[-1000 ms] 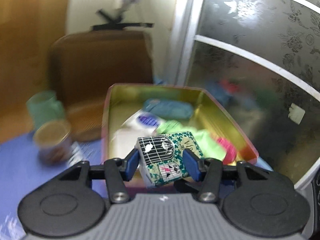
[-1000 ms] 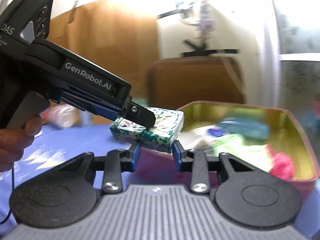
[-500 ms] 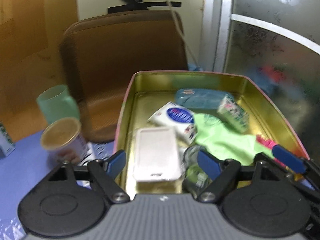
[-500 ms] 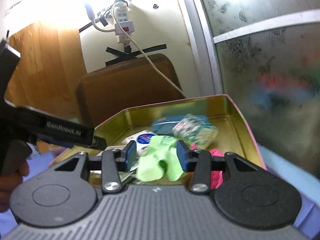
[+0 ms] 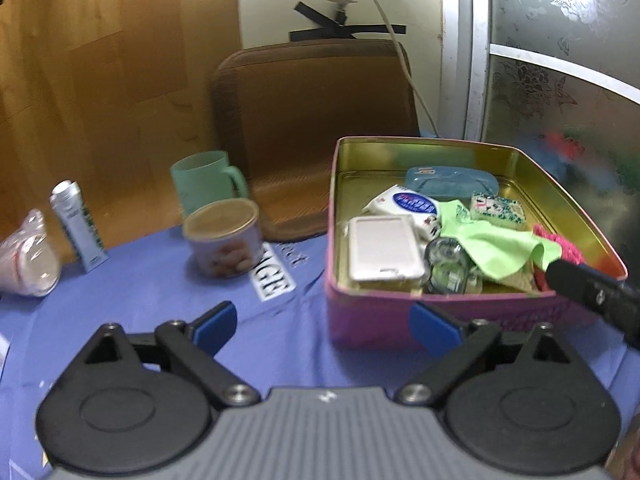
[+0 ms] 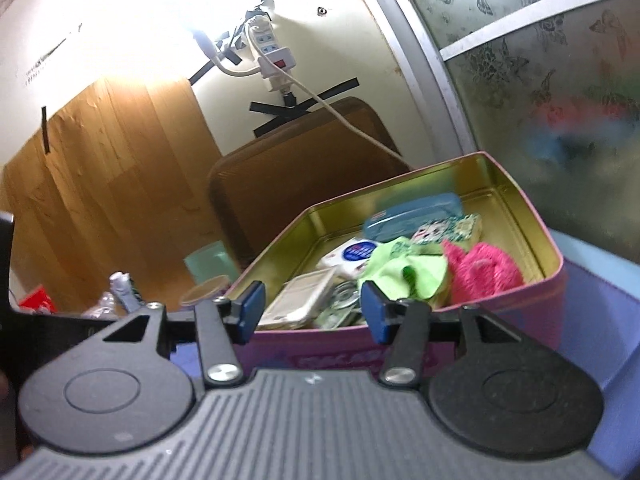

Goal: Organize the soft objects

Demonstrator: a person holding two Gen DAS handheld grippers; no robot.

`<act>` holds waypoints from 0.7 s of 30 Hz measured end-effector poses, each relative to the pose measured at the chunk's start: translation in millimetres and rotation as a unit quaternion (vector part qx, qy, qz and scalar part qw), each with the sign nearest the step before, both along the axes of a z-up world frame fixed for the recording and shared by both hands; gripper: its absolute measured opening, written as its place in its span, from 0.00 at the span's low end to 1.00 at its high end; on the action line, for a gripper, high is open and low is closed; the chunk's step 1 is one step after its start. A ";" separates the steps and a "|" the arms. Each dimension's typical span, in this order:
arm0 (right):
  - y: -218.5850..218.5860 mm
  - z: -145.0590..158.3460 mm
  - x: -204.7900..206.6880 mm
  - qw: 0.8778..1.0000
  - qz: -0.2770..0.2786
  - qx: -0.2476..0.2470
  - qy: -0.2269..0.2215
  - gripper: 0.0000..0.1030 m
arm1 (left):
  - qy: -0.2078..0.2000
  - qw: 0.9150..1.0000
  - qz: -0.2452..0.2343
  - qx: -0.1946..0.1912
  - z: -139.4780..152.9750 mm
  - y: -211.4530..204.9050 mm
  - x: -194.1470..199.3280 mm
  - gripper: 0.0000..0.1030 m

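The left tongs [image 5: 322, 322] gape wide and empty above the blue tabletop [image 5: 160, 300], the pink tin [image 5: 440, 312] just beyond to the right. The right tongs [image 6: 312, 312] stand open, empty, at the tin's near wall. Inside lie one patterned tissue pack [image 5: 497, 207], one green cloth [image 5: 496, 246] and one pink knit piece [image 6: 480, 270].

Blue-clothed table [image 5: 132, 296] carries pink tin [image 5: 400, 316], can [image 5: 222, 238], green mug [image 5: 204, 184], carton [image 5: 76, 226] (upright), tipped plastic cup [image 5: 26, 260].
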State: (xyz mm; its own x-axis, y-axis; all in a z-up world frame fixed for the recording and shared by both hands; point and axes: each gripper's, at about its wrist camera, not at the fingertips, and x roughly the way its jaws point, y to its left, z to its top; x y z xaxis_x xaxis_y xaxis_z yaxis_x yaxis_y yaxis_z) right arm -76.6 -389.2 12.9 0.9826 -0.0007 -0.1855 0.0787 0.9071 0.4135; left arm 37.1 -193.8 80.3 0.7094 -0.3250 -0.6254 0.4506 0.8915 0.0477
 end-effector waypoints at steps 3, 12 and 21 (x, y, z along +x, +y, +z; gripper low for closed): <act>7.5 3.6 -6.2 1.000 0.009 0.009 0.001 0.54 | -0.002 1.000 0.006 -0.004 0.1 14.0 -11.7 0.99; 30.2 16.7 -27.3 1.000 0.021 -0.006 -0.008 0.58 | -0.018 1.000 0.018 -0.003 5.0 41.8 -40.4 1.00; 39.8 20.5 -32.1 0.999 0.030 -0.020 -0.015 0.59 | -0.022 1.000 0.018 -0.001 2.2 51.1 -50.2 1.00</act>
